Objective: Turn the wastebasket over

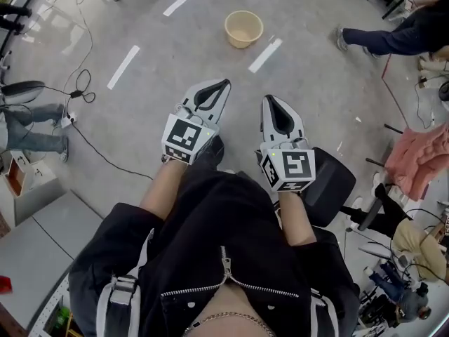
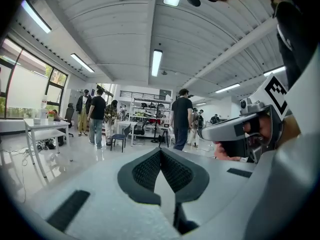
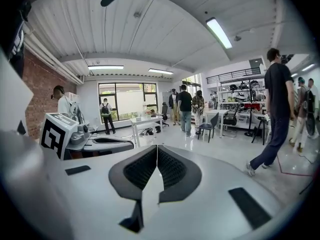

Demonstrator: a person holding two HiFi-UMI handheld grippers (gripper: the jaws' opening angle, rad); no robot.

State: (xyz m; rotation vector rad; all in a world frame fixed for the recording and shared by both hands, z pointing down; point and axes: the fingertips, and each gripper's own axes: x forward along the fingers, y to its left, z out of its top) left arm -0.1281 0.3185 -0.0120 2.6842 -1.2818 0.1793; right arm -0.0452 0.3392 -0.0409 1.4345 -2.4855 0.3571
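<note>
A beige wastebasket (image 1: 243, 28) stands upright, mouth up, on the grey floor ahead of me in the head view. My left gripper (image 1: 224, 83) and right gripper (image 1: 271, 100) are held side by side at waist height, well short of the basket, both shut with nothing between the jaws. In the left gripper view the left gripper (image 2: 161, 150) points out across the room, and the basket is not visible there. The right gripper (image 3: 157, 147) in its own view also faces the room, jaws pressed together, with the left gripper's marker cube (image 3: 56, 133) at its left.
White tape strips (image 1: 265, 55) lie on the floor beside the basket. Black cables (image 1: 83, 90) run at the left. A black chair (image 1: 330, 187) stands by my right side. Several people (image 2: 181, 118) stand and walk among tables (image 3: 145, 122) and chairs.
</note>
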